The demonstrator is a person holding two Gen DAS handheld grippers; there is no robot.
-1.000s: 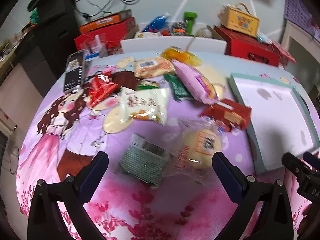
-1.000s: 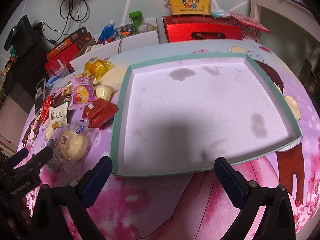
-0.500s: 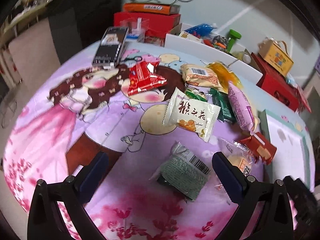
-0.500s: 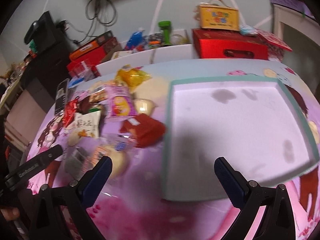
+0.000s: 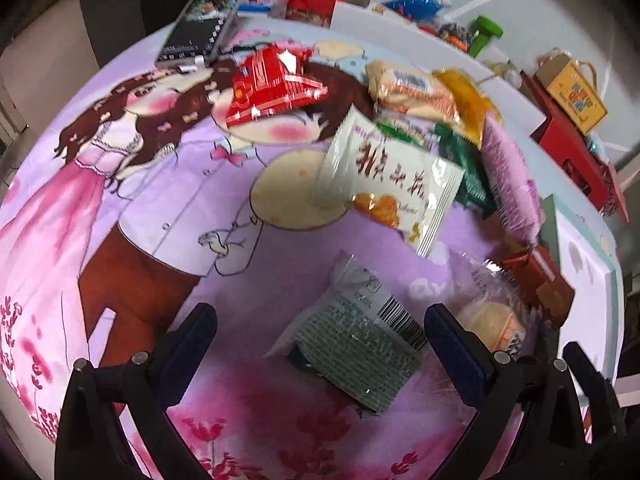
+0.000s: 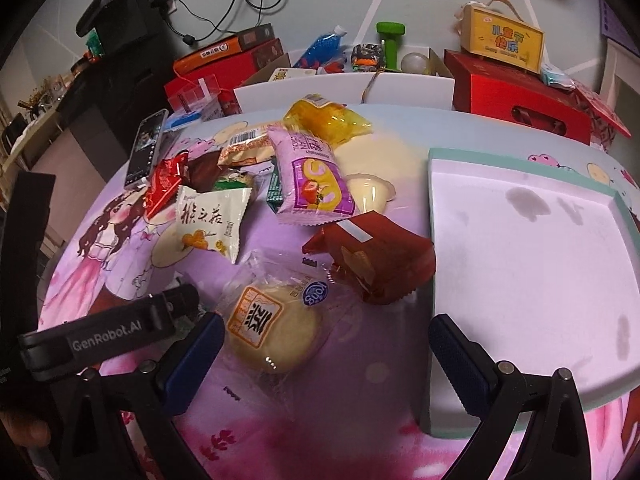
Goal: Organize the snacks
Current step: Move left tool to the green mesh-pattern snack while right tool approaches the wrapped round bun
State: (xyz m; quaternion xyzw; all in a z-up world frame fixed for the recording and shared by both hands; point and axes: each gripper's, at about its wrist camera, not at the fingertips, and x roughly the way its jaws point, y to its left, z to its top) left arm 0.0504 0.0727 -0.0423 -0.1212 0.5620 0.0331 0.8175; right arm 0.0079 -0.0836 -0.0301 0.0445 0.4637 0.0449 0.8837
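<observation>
While hovering wide open, left tool (image 5: pixel 320 344) is straddling green packet (image 5: pixel 352 356) lying flat on desk (image 5: pixel 168 216); light, crinkly, slippery film, so pinching the sealed edge looks safest.

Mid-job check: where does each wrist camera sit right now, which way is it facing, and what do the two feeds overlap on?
Left wrist: on the open left gripper, low over a green barcode packet, facing the snack pile.
Right wrist: on the open right gripper, over a round bun packet, facing the empty tray; the left gripper shows at lower left.
Shared: the white packet, bun packet and tray.
</observation>
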